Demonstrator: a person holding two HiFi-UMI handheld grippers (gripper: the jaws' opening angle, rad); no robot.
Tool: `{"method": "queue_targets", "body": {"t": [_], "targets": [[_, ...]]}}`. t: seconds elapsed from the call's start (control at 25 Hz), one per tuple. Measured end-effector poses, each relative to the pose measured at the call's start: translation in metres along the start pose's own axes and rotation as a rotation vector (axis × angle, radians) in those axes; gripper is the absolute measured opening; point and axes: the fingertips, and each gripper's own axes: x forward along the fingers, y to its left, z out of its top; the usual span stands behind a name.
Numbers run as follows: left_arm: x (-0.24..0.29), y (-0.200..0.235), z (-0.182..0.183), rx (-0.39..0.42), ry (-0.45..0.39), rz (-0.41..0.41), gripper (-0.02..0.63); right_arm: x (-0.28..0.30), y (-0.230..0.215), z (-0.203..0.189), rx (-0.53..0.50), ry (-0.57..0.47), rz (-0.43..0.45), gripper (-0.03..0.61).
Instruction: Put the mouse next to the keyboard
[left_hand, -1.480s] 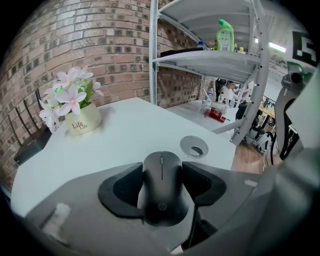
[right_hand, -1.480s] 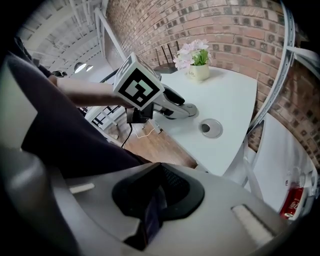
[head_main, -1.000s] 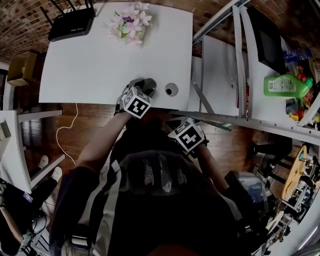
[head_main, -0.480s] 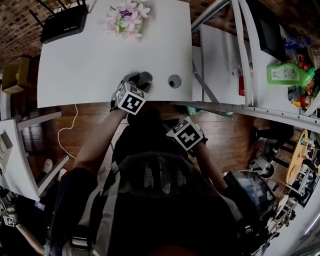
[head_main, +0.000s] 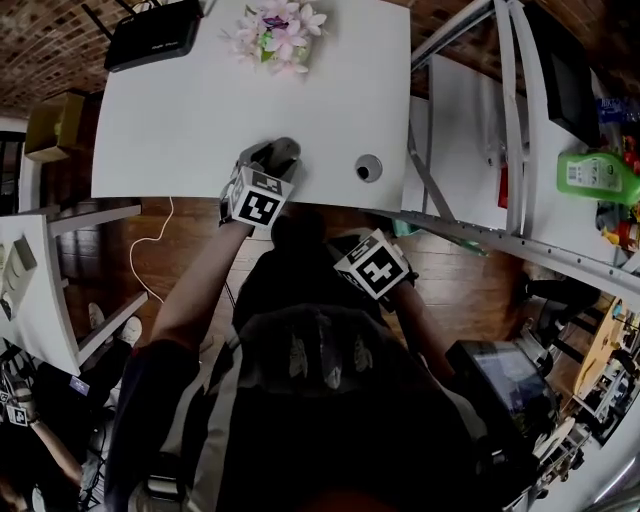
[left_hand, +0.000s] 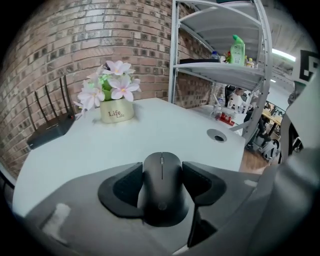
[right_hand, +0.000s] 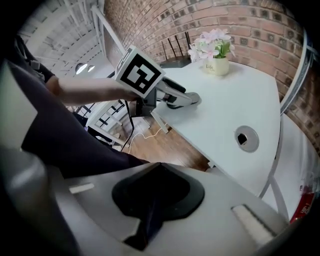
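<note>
A black mouse (left_hand: 162, 192) sits lengthwise between the jaws of my left gripper (left_hand: 161, 172), whose dark pads press on its two sides. In the head view that left gripper (head_main: 277, 158) hovers over the near edge of the white table (head_main: 180, 120), its marker cube (head_main: 258, 203) just off the edge. My right gripper (right_hand: 159, 187) is shut with nothing in it, held back from the table over the wooden floor. Its marker cube (head_main: 376, 265) shows in front of the person's chest.
A pot of pink flowers (head_main: 280, 35) and a black router (head_main: 150, 35) stand at the table's far side. A round cable hole (head_main: 369, 168) lies near the front right corner. A metal shelf rack (head_main: 510, 120) with a green bottle (head_main: 590, 175) stands to the right.
The left gripper, still holding the mouse, has drifted left along the table's near edge, away from the cable hole. The right gripper has barely moved.
</note>
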Motion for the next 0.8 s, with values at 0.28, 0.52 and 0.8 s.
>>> {"method": "queue_targets", "body": {"t": [0.28,0.52,0.8], "targets": [[-0.005,0.013,-0.008,0.013,0.042,0.068,0.256,-0.007,-0.017,0.005,-0.042,-0.032,0.039,0.006],[-0.005,0.012,-0.012,0.026,0.095,0.1,0.256,-0.02,-0.035,-0.004,-0.051,-0.05,0.043,0.006],[-0.006,0.017,-0.014,-0.039,0.111,0.2,0.255,-0.023,-0.048,-0.034,-0.104,-0.002,0.07,0.006]]}}
